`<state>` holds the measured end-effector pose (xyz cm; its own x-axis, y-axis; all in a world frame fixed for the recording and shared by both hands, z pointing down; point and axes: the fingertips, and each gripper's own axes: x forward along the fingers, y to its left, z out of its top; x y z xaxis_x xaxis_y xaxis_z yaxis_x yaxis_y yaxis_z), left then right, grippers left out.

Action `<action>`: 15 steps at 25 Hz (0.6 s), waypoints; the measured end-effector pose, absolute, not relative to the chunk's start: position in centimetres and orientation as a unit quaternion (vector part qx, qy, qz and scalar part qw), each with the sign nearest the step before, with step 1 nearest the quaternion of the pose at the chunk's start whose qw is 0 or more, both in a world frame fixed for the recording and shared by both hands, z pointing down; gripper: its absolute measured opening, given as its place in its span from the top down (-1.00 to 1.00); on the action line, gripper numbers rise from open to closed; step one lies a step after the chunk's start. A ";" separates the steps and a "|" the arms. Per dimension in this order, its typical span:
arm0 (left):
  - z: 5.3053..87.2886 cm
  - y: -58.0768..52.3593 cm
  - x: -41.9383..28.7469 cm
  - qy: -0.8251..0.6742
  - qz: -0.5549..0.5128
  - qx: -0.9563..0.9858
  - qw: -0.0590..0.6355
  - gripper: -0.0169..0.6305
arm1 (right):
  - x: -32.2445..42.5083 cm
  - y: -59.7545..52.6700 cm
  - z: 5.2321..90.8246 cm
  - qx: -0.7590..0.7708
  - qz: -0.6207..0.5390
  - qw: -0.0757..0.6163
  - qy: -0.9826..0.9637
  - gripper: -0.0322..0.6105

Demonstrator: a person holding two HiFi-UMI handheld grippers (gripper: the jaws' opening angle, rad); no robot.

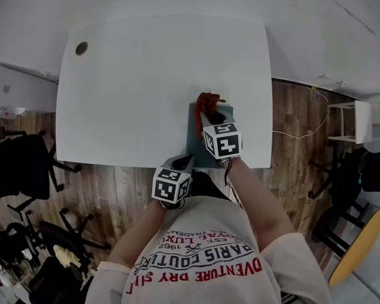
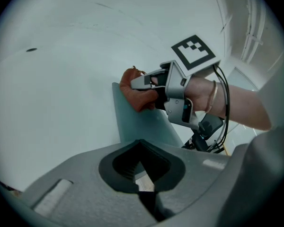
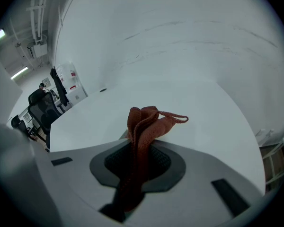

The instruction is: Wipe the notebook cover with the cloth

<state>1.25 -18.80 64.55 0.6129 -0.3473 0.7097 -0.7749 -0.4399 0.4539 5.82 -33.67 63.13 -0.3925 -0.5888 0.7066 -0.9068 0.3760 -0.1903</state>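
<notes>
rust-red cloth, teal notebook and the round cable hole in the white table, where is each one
Rust-red knitted cloth (image 3: 143, 122): right gripper view, on the bunched upper folds.
Teal notebook (image 2: 144, 126): left gripper view, on the bare cover.
Dark round cable hole (image 1: 82, 48): head view, on its centre.

Ahead and left of the left gripper (image 1: 185, 163), the white table (image 1: 145, 87) offers open passage; just to its right, the right gripper (image 1: 206, 114), clamped on the cloth (image 1: 207, 101), occupies the notebook (image 1: 193, 138); black chairs (image 1: 25, 163) crowd the floor left of the left gripper; a white shelf (image 1: 354, 122) stands well right of the right gripper, off the table.
</notes>
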 end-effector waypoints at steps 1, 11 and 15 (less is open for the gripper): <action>64.6 -18.8 1.2 -0.348 0.267 0.803 0.403 0.92 | 6.4 -33.5 63.2 0.480 0.289 0.275 -0.781 0.68; 64.7 -18.8 1.5 -0.328 0.290 0.800 0.410 0.92 | 12.2 -32.1 63.2 0.505 0.283 0.287 -0.763 0.68; 64.7 -18.8 1.6 -0.323 0.297 0.799 0.412 0.92 | 14.6 -31.5 63.3 0.520 0.288 0.292 -0.749 0.68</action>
